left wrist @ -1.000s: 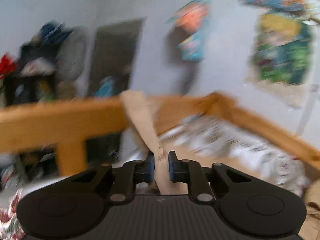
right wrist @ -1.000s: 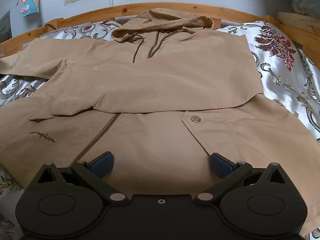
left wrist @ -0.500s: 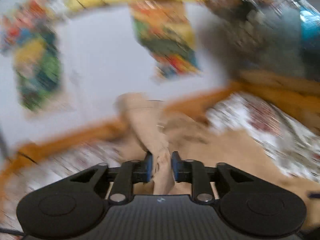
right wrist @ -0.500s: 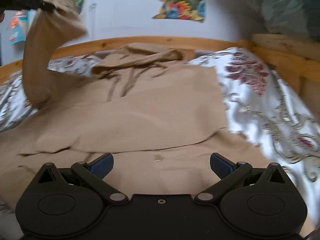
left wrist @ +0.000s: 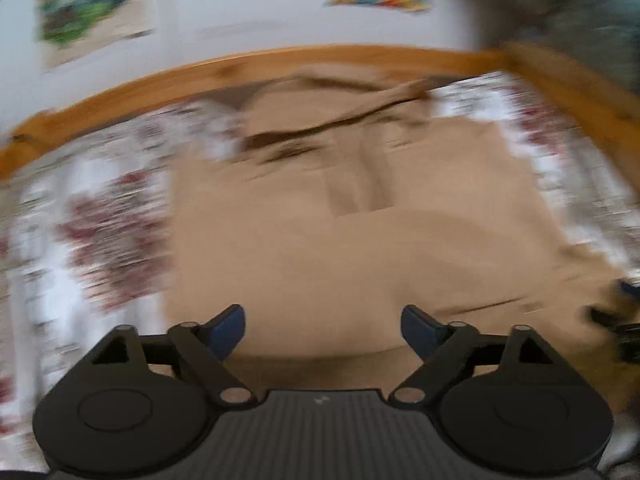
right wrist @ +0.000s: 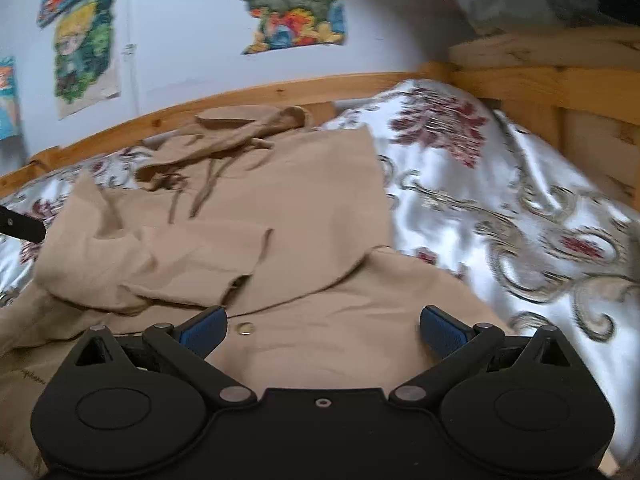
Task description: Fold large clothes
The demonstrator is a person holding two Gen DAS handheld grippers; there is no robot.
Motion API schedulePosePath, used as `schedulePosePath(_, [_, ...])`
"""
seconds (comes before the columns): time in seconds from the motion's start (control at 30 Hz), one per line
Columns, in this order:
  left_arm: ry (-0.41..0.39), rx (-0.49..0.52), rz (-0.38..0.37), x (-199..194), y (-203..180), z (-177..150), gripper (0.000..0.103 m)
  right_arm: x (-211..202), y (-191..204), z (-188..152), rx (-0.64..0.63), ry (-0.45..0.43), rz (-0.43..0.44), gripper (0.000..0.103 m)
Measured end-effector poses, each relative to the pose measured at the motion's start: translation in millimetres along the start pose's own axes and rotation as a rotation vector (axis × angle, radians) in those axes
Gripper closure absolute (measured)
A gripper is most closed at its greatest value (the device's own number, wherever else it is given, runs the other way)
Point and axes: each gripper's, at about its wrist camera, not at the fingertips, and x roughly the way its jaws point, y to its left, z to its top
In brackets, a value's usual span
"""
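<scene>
A large tan hooded jacket (right wrist: 304, 216) lies spread on the bed, hood toward the headboard. Both sleeves lie folded in across its chest; the left sleeve (right wrist: 168, 264) rests rumpled on top. The blurred left wrist view shows the jacket (left wrist: 360, 248) from above. My left gripper (left wrist: 322, 328) is open and empty above the jacket's lower part. My right gripper (right wrist: 323, 330) is open and empty just above the jacket near a snap button (right wrist: 245, 327). The right gripper's edge shows in the left wrist view (left wrist: 616, 320).
The bed has a white floral satin cover (right wrist: 500, 208) and a wooden frame (right wrist: 540, 68) along the back and right side. Colourful posters (right wrist: 288, 4) hang on the wall behind. A dark tip of the left gripper (right wrist: 20, 226) shows at the left edge.
My left gripper carried the left sleeve across the jacket, opened and let it go; the sleeve now lies on the chest. The right gripper stayed open and shifted a little right.
</scene>
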Motion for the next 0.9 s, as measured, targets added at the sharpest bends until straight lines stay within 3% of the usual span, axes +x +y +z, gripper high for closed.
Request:
schedulePosePath(0.07, [0.019, -0.018, 0.091, 0.4, 24.8, -9.1, 0.011, -1.0, 9.3, -2.6, -0.023, -0.013, 0.003, 0.001])
schedulePosePath(0.17, [0.029, -0.056, 0.169, -1.7, 61.3, -23.5, 0.007, -0.1, 18.5, -2.9, -0.057, -0.014, 0.017, 0.004])
schedulePosePath(0.27, [0.079, -0.129, 0.267, 1.8, 90.5, -39.8, 0.006, 4.9, 24.6, 6.8, -0.029, 0.029, 0.033, 0.005])
schedulePosePath(0.5, [0.112, -0.111, 0.304, 0.8, 108.6, -58.4, 0.004, 52.3, 48.7, 51.8, 0.015, 0.095, 0.107, 0.004])
schedulePosePath(0.6, [0.094, -0.114, 0.286, -2.0, 106.2, -56.9, 0.004, 94.1, 56.9, 66.9, 0.093, 0.166, 0.106, 0.016])
schedulePosePath(0.73, [0.073, -0.095, 0.290, -6.9, 99.4, -62.2, 0.002, 137.3, 51.4, 59.6, 0.296, 0.306, 0.084, 0.046])
schedulePosePath(0.77, [0.070, -0.088, 0.313, -6.5, 98.1, -63.5, 0.002, 138.3, 53.4, 56.9, 0.285, 0.303, 0.074, 0.064])
schedulePosePath(0.83, [0.066, -0.078, 0.363, -4.8, 95.7, -65.8, 0.002, 131.3, 56.4, 54.5, 0.250, 0.300, 0.101, 0.075])
schedulePosePath(0.9, [0.056, -0.089, 0.377, -4.8, 94.9, -67.9, 0.002, 106.7, 47.8, 58.6, 0.294, 0.236, 0.166, 0.084])
